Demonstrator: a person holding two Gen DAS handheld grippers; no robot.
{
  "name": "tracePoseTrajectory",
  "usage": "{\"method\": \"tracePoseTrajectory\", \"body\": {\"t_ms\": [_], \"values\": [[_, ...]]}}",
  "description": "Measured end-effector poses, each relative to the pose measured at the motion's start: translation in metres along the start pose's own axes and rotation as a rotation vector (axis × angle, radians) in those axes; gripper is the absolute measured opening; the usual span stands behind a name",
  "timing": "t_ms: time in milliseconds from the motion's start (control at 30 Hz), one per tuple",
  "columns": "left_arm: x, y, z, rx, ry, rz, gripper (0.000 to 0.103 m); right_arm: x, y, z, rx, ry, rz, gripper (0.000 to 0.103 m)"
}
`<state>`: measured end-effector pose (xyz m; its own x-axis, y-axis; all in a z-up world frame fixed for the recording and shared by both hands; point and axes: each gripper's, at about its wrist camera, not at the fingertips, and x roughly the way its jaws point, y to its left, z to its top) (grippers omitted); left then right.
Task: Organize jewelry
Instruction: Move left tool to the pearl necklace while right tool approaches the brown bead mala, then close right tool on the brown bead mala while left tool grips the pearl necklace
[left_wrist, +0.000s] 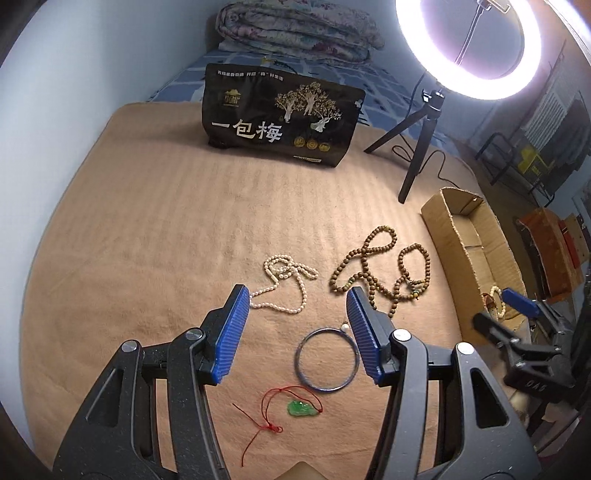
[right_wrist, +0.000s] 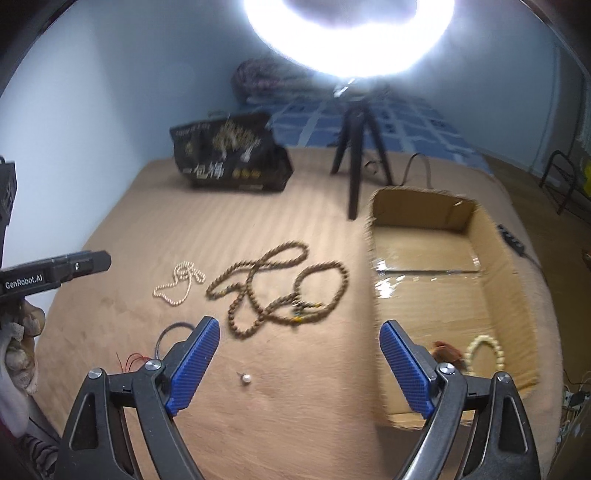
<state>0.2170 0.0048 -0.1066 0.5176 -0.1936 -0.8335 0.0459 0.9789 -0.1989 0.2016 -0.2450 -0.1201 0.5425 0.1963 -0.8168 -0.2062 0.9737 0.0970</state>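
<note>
Two grippers hover with jaws wide, holding nothing. Past the right gripper's (right_wrist: 297, 363) right jaw lies the cardboard box (right_wrist: 491, 266) — a cream bracelet (right_wrist: 484, 352) inside. Wooden beads (right_wrist: 280, 284) sprawl ahead of both. Between the left gripper's (left_wrist: 297, 332) jaws: blue bangle (left_wrist: 327, 360), jade pendant (left_wrist: 301, 408) — pearl necklace (left_wrist: 284, 286) beyond its left jaw.

- Pearl necklace (left_wrist: 284, 286) lay left of wooden bead strand (left_wrist: 384, 273), apart.
- Bangle (left_wrist: 327, 360) sat nearer cam; pendant (left_wrist: 303, 408) in front of it.
- Box (left_wrist: 476, 236) at right w/ bracelet (right_wrist: 484, 352) inside.
- Snack bag (left_wrist: 280, 114) & tripod (left_wrist: 417, 140) behind.
</note>
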Motion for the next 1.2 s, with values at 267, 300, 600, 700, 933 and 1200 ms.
{"method": "tracePoseTrajectory", "body": {"t_ms": [267, 300, 600, 700, 933, 1200], "values": [[0.017, 0.013, 0.001, 0.016, 0.031, 0.005, 0.056, 0.040, 0.018, -0.001, 0.020, 0.122, 0.037, 0.090], [0.021, 0.016, 0.002, 0.010, 0.044, 0.006, 0.056, 0.043, 0.019, -0.001, 0.030, 0.131, 0.033, 0.090], [0.053, 0.036, -0.001, 0.002, 0.104, 0.018, 0.056, 0.086, 0.015, -0.002, 0.183, 0.256, 0.059, 0.085], [0.060, 0.039, -0.002, 0.009, 0.114, 0.019, 0.056, 0.100, 0.019, 0.000, 0.194, 0.280, 0.037, 0.085], [0.074, 0.045, -0.001, 0.019, 0.137, -0.005, 0.056, 0.122, 0.010, 0.005, 0.299, 0.312, 0.036, 0.081], [0.090, 0.049, 0.000, 0.024, 0.147, -0.034, 0.056, 0.139, 0.003, 0.023, 0.365, 0.273, 0.052, 0.083]]}}
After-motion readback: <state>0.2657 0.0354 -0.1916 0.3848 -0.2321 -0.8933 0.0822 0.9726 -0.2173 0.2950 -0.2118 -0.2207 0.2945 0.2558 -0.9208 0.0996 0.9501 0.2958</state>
